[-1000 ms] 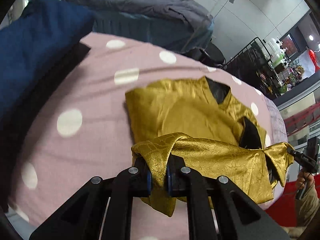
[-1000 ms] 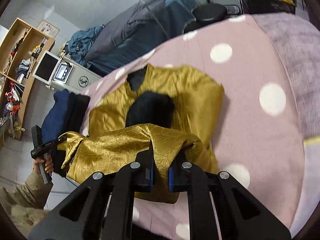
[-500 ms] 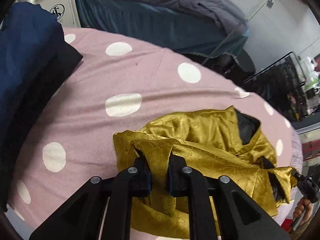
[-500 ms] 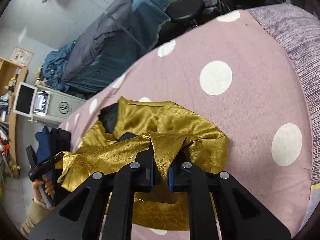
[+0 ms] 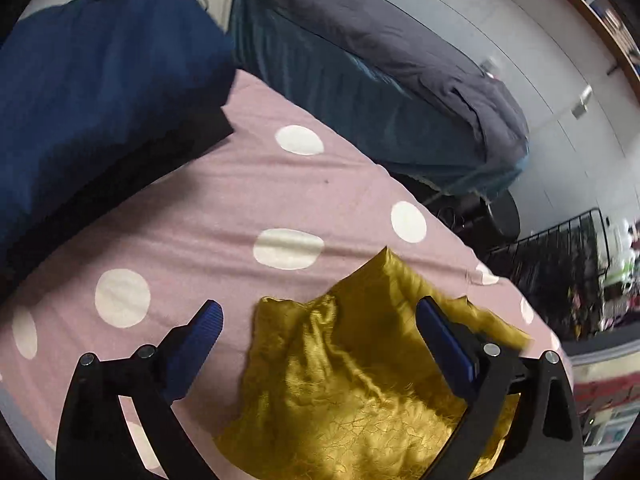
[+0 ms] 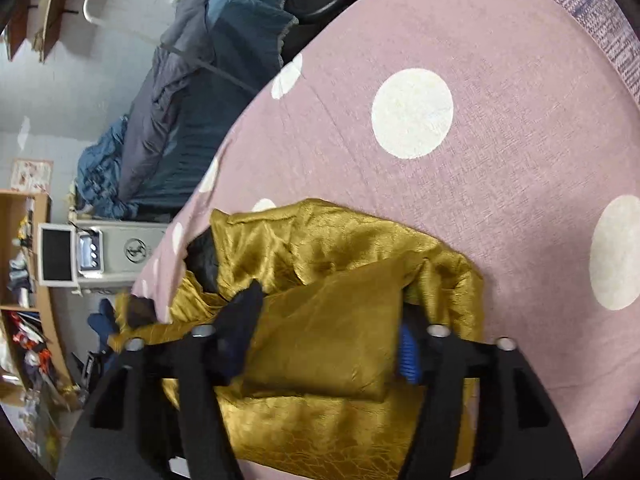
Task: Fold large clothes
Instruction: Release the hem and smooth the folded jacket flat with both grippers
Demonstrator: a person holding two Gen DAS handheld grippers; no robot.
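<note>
A: Nearest first. How many grippers, and how do they stand?

B: Two. The left gripper [image 5: 316,320] has its jaws spreading wide, nothing pressed by the blue pads [image 5: 446,350]; the cloth just lies under them. The right gripper [image 6: 328,324] is also parting its jaws, a flap of gold cloth between them but not pinched.

A: And the garment?

B: One gold garment [image 6: 340,280], crumpled in a loose fold on the pink bedcover [image 6: 500,168], with a bit of black lining [image 6: 204,258] showing at its far left edge in the right wrist view. In the left wrist view the gold garment [image 5: 340,380] lies mostly between and below the fingers.

A: Spots on the cover?

B: The left wrist view shows at least seven white ones.

A: Farther off?

B: One dark blue pile [image 5: 92,92] on the cover's left, then one bed with grey bedding [image 5: 380,60] beyond.
</note>
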